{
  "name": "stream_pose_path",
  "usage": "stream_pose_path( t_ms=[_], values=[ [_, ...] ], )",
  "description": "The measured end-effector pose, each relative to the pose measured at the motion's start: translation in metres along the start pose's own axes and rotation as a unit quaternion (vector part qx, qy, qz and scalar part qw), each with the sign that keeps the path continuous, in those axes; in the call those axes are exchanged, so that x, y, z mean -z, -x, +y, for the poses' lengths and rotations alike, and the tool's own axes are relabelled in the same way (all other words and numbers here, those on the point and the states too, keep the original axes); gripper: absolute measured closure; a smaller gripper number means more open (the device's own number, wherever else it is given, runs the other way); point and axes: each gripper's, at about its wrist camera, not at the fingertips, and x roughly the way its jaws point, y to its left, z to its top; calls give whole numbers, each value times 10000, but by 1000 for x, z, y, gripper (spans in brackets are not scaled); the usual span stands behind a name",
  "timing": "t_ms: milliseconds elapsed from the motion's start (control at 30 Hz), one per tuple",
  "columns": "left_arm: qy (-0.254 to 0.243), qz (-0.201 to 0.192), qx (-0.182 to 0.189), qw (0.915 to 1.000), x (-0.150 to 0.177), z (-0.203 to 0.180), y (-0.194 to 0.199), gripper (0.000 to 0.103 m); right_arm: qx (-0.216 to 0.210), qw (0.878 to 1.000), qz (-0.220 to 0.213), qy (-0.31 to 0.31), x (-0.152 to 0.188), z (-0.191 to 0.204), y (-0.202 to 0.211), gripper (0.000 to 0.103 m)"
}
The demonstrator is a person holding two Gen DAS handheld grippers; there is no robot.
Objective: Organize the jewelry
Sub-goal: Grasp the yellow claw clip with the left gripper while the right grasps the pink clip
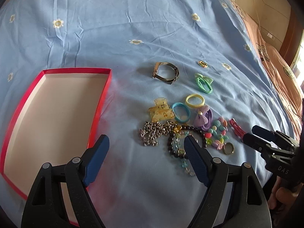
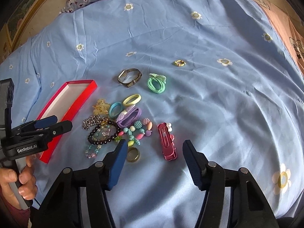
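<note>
**Starting the sort: nothing picked yet, red clip looks like first target**

Hovering over the blue bedsheet (image 2: 209,98), both claws are spread wide and hold nothing. The red box (image 1: 102,98) lies open, with nothing seen inside it, at the left of the jewelry pile, so I judge the task to be at its very start.

Right gripper (image 2: 153,152): fingers straddle the red hair clip (image 2: 167,144), which lies flat on the sheet between them. A round metal dish (image 2: 133,153) sits just beside the left finger. Left gripper (image 1: 147,144): above the dark bead bracelet (image 1: 174,142) and silver chain (image 1: 150,134), close to the box's right wall.

Elsewhere: watch (image 1: 165,72), green hair ties (image 1: 203,81) and a small gold ring (image 2: 180,63) lie apart, farther up the sheet.

Next move, by my reading: lower the right gripper, close on the clip across its narrow width, carry it left to the box. Risk: pinching sheet fabric, or nudging the dish.
</note>
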Motion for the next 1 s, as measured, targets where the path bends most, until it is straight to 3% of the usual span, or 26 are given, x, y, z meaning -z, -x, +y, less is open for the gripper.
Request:
stream_pose_path(
  t_ms=[200,333,467,600,833,1000],
  values=[
    [-84,252,155,9995,-21,-2,-32,22,71,9995,289,-54,-9,-8,-25,50],
    [-191,409,182,9988,-31,-5,-56,22,87,9988,476,-90,-11,-13,-38,64],
    [-142,594,300,9977,-38,-3,-76,38,128,9985,511,-111,-14,-15,-43,84],
    [-73,662,449,9968,-41,-1,-83,66,67,9986,496,-157,-17,-17,-44,84],
    [20,544,730,9958,-44,2,-75,76,-46,9991,379,-173,-24,-15,-39,84],
    [-1,344,813,9961,-43,2,-59,77,-153,9995,238,-141,-31,-8,-30,84]
  ],
)
